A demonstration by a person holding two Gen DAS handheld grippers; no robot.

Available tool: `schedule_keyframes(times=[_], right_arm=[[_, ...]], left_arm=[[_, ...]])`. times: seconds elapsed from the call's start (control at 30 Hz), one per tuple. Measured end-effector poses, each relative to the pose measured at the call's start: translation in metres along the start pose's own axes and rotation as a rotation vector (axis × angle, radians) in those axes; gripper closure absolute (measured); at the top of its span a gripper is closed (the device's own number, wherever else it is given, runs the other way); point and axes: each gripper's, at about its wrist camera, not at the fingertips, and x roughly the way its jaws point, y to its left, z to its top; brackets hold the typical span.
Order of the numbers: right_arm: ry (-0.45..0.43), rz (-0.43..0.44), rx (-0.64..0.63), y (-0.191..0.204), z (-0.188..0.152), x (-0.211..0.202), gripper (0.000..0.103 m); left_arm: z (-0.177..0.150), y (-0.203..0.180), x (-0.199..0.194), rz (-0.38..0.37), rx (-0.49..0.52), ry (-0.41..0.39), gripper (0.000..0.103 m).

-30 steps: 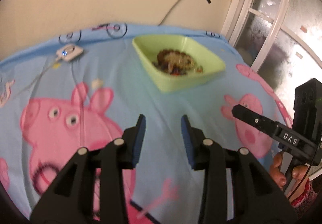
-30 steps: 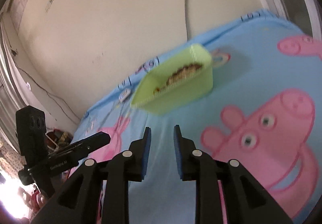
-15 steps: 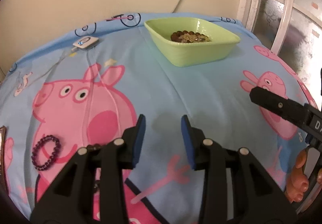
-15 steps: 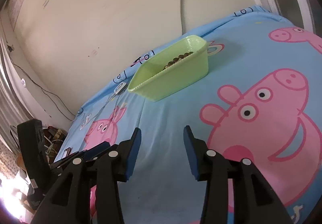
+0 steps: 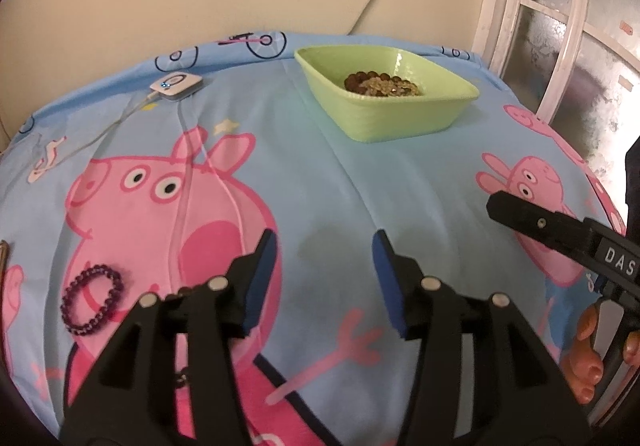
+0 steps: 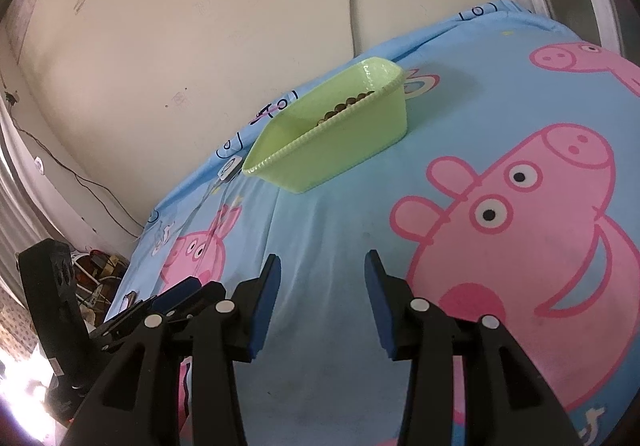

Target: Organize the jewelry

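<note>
Above the bedsheet (image 5: 328, 173), the left gripper (image 5: 324, 246) is being opened on nothing, and the right gripper (image 6: 322, 270) is held apart, empty.

A pale green tray (image 5: 404, 117) holds brown and gold beads (image 5: 382, 82). The sheet (image 5: 320, 181) is light blue with pink cartoon pigs. The bracelet (image 5: 91, 304) is dark purple.

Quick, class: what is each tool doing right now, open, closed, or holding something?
Left tool: jaws opening, nothing between them.
Right tool: open, holding nothing.
</note>
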Motion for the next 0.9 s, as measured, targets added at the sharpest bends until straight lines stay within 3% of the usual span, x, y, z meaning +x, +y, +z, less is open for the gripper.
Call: schedule_keyframes(times=[0.9], right_arm=[[-0.004, -0.003, 0.0, -0.0015, 0.0007, 0.0009, 0.084]], left_arm=[[0.0002, 0.0018, -0.0026, -0.035, -0.01, -0.013, 0.053]])
